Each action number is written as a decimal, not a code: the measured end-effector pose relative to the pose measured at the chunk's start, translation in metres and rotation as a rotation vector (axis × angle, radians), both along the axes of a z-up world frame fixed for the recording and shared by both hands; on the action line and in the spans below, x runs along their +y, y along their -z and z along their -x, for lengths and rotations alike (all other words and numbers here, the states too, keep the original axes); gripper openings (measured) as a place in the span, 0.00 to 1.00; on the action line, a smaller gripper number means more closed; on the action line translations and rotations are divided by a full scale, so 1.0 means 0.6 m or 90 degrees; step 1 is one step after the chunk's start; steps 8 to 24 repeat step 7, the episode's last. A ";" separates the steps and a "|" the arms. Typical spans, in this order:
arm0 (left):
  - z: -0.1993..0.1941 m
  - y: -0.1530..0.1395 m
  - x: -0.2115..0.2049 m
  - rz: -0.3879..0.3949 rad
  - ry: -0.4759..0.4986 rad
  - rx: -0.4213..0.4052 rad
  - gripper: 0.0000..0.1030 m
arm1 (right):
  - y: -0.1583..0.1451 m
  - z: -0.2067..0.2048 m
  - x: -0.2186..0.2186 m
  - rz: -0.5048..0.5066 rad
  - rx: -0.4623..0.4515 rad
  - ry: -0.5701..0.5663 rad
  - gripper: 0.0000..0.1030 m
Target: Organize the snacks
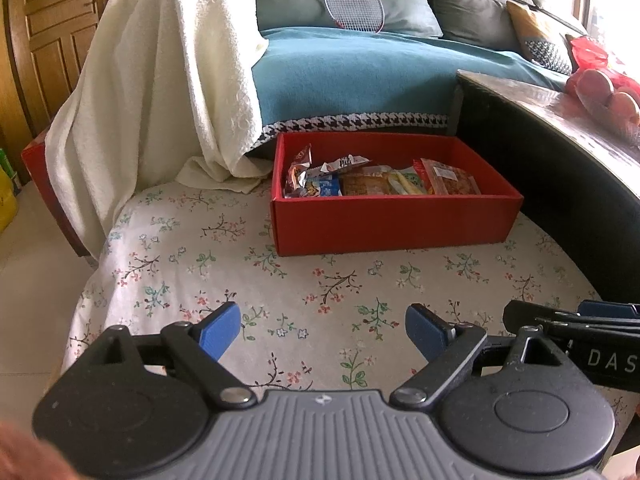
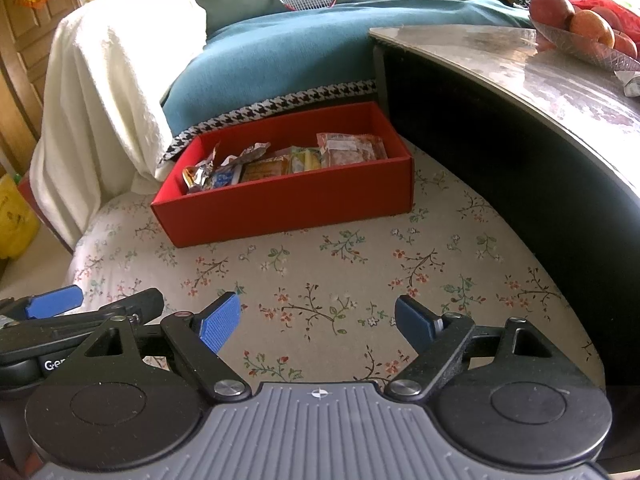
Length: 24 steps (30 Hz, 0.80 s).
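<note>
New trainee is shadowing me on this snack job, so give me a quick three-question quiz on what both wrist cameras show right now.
1. True or false: the left claw holds a snack packet.
2. Where do the snack packets lie? A) loose on the floral cloth; B) inside the red box; C) on the grey table.
3. Fill in: leaning on the sofa cushions behind the box is a red badminton ____.

Key
1. False: both it and the right claw are open and empty.
2. B.
3. Racket.
</note>
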<state>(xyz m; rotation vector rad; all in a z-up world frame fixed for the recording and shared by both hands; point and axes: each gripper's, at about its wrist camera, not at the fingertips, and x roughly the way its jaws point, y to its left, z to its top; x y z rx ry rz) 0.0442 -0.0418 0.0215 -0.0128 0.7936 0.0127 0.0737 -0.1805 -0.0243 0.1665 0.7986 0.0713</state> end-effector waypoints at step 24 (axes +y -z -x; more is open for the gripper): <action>0.000 0.000 -0.003 -0.009 0.000 -0.003 0.82 | 0.002 -0.002 -0.002 0.000 0.003 -0.001 0.86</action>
